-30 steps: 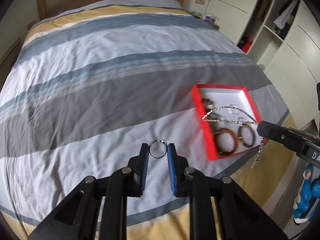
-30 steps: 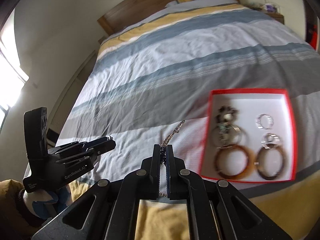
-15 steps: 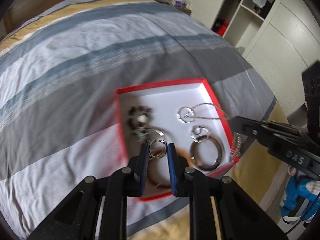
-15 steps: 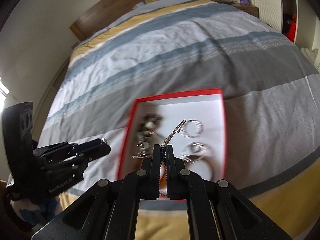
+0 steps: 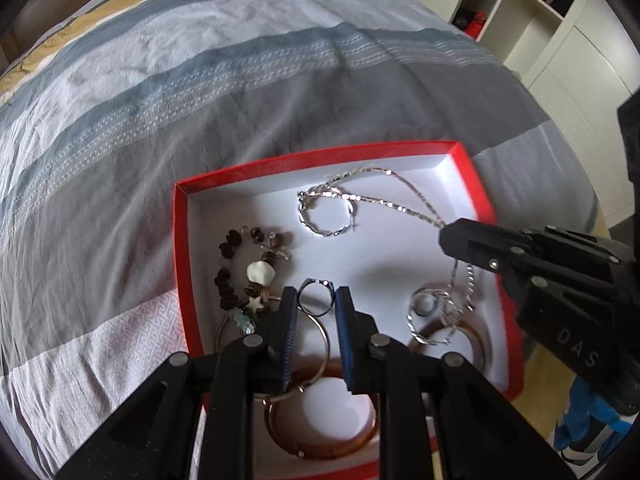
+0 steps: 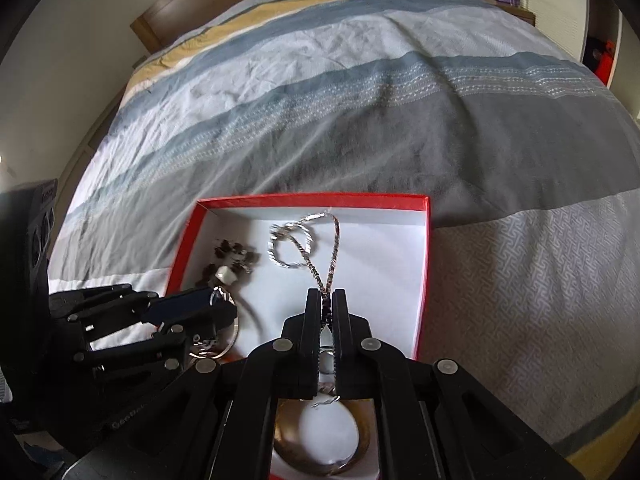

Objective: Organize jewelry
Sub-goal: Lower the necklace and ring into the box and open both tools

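Observation:
A red box (image 5: 182,240) with a white inside lies on the striped bed; it also shows in the right wrist view (image 6: 424,272). My left gripper (image 5: 316,298) is shut on a silver ring (image 5: 316,296) and holds it over the box. My right gripper (image 6: 327,300) is shut on a silver chain necklace (image 6: 330,248), whose loop hangs into the box over a silver hoop (image 5: 326,216). A dark bead bracelet (image 5: 230,268) and a brown bangle (image 5: 320,446) lie inside the box.
The bed cover (image 5: 200,80) spreads away behind and left of the box. White wardrobes and shelves (image 5: 560,40) stand at the right. The box sits near the bed's front right edge. The two grippers are close together over the box.
Both grippers have moved in over the red box and come lower. The ring and the necklace are still held. The necklace loop now hangs inside the box.

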Available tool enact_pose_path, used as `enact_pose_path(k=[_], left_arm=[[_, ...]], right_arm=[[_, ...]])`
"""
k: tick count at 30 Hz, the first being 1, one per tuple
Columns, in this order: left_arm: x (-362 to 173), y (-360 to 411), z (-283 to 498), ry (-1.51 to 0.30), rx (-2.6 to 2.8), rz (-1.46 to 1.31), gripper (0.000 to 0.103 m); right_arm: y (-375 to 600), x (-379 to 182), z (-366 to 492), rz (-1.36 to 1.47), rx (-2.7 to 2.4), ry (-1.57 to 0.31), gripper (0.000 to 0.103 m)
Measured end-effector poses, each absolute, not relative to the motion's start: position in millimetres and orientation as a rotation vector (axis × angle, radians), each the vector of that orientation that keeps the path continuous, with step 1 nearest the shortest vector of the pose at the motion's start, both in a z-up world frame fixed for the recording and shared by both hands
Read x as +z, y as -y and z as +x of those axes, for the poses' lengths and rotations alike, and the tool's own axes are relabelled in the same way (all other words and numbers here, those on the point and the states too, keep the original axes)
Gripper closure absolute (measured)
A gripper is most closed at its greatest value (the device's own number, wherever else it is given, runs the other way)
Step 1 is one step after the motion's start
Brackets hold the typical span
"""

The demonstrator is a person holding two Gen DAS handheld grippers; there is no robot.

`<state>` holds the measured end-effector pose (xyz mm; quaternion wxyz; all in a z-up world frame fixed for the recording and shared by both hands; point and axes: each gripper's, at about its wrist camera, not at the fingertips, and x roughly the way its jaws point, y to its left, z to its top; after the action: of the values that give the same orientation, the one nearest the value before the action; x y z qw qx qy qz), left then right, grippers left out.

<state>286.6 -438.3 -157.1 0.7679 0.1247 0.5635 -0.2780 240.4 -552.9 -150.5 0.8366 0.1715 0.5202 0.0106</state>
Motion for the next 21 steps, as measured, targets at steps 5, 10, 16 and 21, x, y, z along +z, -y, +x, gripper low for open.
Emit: enact_pose_path(k=[5,10,16,21], left_arm=[[-162.5,436.2,291.3,-1.243,-0.586,0.245,0.084],[-154.5,432.4,290.0,-1.231,-0.579,0.233,0.074],[-134.1,421.1,277.7,-1.204,-0.541,0.234,0.073],[-108.7,410.6,262.8,-1.157,-0.501,0.245,0.065]], right_arm=[[559.2,-157.7,238.5,0.363,0.011,-1.110,0.090],[562.6,-150.6,230.7,0.363,0.008,-1.094,0.082],[561.6,-133.5,213.4,0.375,-0.006,-1.058,0.070],[558.4,-121.4,196.0,0.412,-0.037,-1.031,0.060]])
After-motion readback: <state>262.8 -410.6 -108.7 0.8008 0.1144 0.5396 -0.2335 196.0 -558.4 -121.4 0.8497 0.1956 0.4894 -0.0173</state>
